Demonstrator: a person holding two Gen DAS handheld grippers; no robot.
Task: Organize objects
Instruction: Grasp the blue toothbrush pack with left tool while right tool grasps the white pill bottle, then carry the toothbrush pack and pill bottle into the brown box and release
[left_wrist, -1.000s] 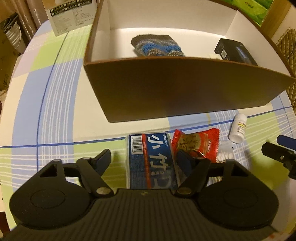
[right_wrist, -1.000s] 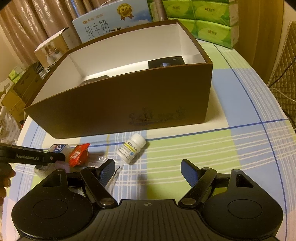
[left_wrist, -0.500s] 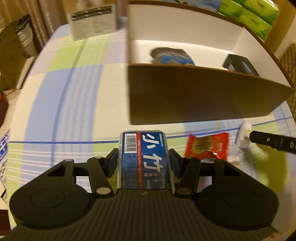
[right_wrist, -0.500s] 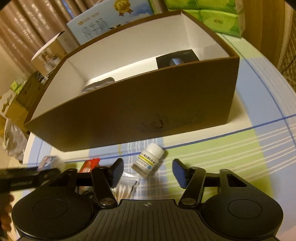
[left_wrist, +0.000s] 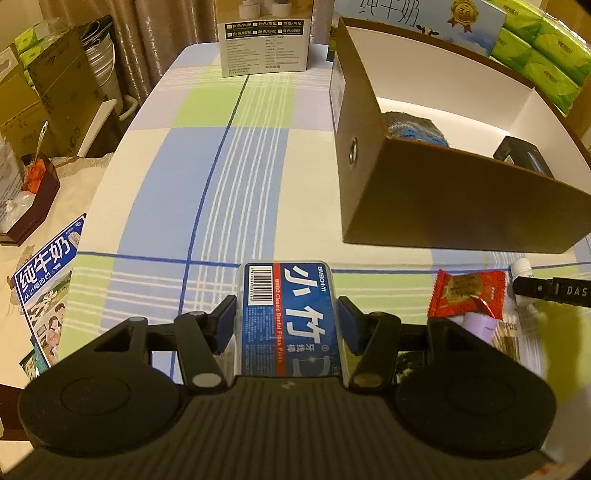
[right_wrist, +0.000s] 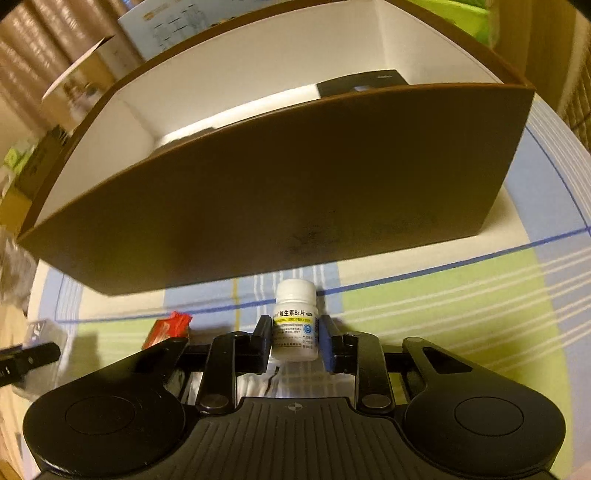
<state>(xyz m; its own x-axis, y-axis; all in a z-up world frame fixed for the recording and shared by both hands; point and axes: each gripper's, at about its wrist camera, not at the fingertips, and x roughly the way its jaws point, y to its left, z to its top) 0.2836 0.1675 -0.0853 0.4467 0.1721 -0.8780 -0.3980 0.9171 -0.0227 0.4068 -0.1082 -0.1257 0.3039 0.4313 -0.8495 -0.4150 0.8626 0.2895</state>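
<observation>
Left gripper (left_wrist: 287, 320) clenched on blue rectangular dental floss pick box (left_wrist: 289, 317), right gripper (right_wrist: 294, 341) narrowly closed, grasping white plastic vitamin bottle (right_wrist: 295, 321) near brown cardboard box (right_wrist: 280, 192)

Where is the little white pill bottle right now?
In the right wrist view the pill bottle sits between the right gripper fingers, just in front of the brown box, with the red snack packet to its left.

The brown box (right_wrist: 280, 192) stands close ahead of the right gripper (right_wrist: 294, 334), its tall front wall blocking the way forward. Left of the box, the checked tablecloth (left_wrist: 207, 177) lies open to a white carton (left_wrist: 266, 40).
</observation>
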